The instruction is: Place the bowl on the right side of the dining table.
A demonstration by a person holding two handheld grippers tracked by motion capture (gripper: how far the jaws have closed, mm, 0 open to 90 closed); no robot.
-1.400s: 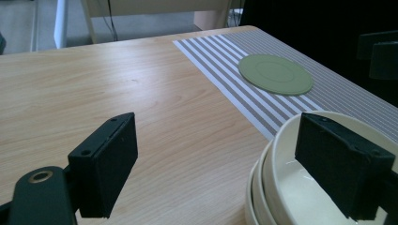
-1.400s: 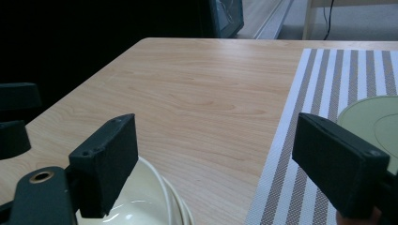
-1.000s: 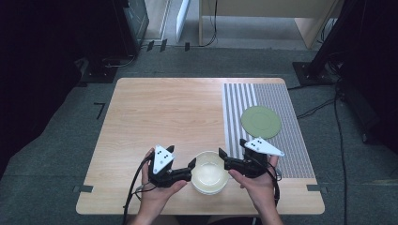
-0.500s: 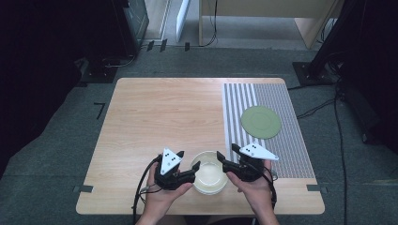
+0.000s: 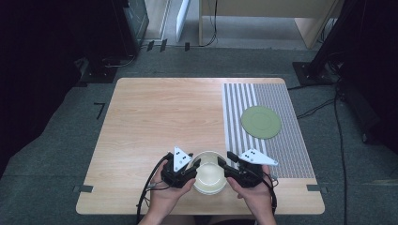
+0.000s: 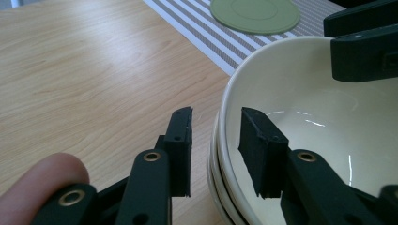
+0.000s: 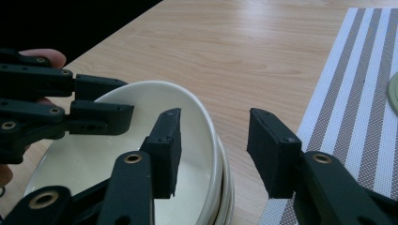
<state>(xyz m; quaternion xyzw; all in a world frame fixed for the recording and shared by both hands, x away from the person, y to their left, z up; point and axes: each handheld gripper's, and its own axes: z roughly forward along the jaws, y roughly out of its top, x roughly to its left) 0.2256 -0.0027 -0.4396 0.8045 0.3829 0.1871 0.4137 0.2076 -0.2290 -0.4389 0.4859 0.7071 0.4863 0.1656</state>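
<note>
A stack of nested cream bowls [image 5: 210,174] sits near the table's front edge. My left gripper [image 5: 195,165] is open at the stack's left side. In the left gripper view the gripper [image 6: 217,151] straddles the top bowl's rim [image 6: 224,117], one jaw outside and one inside, with gaps on both sides. My right gripper [image 5: 224,164] is open at the stack's right side. In the right gripper view the gripper [image 7: 217,154] straddles the rim of the bowls [image 7: 206,117] the same way, and the left gripper's jaws reach over the far rim.
A round green plate [image 5: 261,122] lies on a grey striped placemat [image 5: 286,154] that covers the table's right part. The wooden table [image 5: 159,117] is bare to the left and behind the bowls. Cables trail off the front edge.
Both grippers have moved inward toward the bowls, so their jaws now straddle the rim on either side. The bowls have stayed in place.
</note>
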